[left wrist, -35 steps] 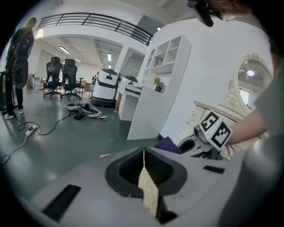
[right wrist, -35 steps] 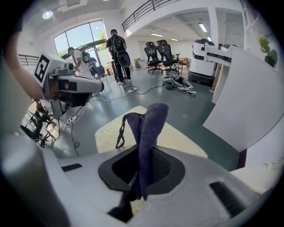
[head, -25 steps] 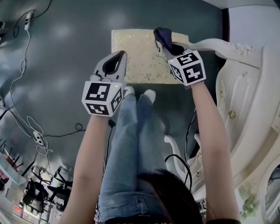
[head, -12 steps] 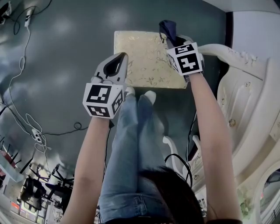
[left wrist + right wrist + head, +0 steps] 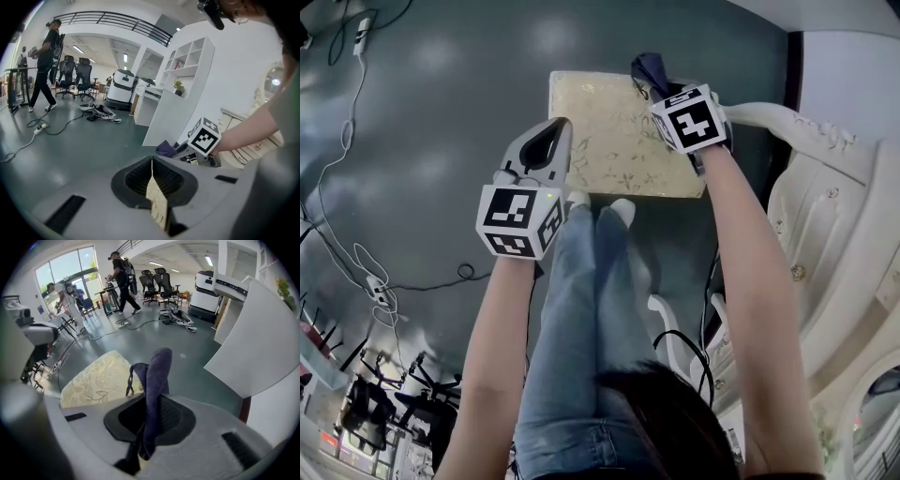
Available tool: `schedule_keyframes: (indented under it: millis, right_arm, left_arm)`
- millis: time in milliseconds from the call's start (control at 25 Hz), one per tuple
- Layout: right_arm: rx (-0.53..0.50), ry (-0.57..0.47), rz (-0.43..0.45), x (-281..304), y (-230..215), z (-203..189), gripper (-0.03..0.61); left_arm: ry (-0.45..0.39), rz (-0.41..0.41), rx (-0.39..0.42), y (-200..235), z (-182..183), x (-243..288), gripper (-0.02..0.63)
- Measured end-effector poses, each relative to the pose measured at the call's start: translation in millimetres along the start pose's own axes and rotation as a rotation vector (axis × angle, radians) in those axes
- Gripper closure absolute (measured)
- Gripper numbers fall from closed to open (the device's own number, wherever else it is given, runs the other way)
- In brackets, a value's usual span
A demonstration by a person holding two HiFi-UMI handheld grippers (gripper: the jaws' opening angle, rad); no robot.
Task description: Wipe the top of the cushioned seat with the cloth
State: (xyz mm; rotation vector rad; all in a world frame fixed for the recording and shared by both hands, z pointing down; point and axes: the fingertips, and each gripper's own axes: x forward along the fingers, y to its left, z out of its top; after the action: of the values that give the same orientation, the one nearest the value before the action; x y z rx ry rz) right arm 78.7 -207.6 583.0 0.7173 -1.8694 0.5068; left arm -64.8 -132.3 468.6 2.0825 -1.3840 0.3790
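Two things could spoil the wipe from here, as we judge it. Our right gripper (image 5: 664,86) has its jaws clamped on a thin fold of the dark blue cloth (image 5: 154,376). Most of the cloth juts loose beyond them at the far right corner of the cushioned seat (image 5: 609,131). Dragged across the patterned top, it could slip out, or bunch so that little of it meets the seat. We cannot tell whether it touches the seat yet. The white carved furniture (image 5: 830,178) stands just beside our right arm (image 5: 741,244) and could catch it on a wide sweep. Our left gripper (image 5: 549,142), jaws together on nothing, hangs at the seat's left edge, in the path of a stroke that way. Cables (image 5: 358,246) trail on the floor (image 5: 441,94), well apart to the left.
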Motion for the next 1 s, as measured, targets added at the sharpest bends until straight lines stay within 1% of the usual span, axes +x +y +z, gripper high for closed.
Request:
schedule_keyframes:
  millis: [160, 320, 600, 880, 1000]
  right_arm:
    - [-0.089, 0.023, 0.039, 1.1, 7.7, -3.4, 0.548]
    - [-0.221, 0.05, 0.06, 0.9, 15.1, -3.6, 0.548]
    - [-0.438, 0.086, 0.086, -2.0, 25.4, -10.7, 0.548]
    - [-0.54, 0.134, 0.15, -8.1, 41.2, -20.7, 0.548]
    - [-0.549, 0.144, 0.179, -11.7, 49.7, -25.3, 0.548]
  left_arm:
    - [-0.002, -0.004, -0.017, -5.2, -0.1, 4.8, 0.606]
    - [-0.003, -0.019, -0.006, -12.7, 0.6, 6.0, 0.606]
    - [0.005, -0.015, 0.002, -15.0, -5.4, 2.1, 0.606]
    - [0.003, -0.011, 0.004, -17.3, -7.6, -4.9, 0.606]
    - [-0.001, -0.014, 0.005, -20.1, -6.9, -7.8, 0.606]
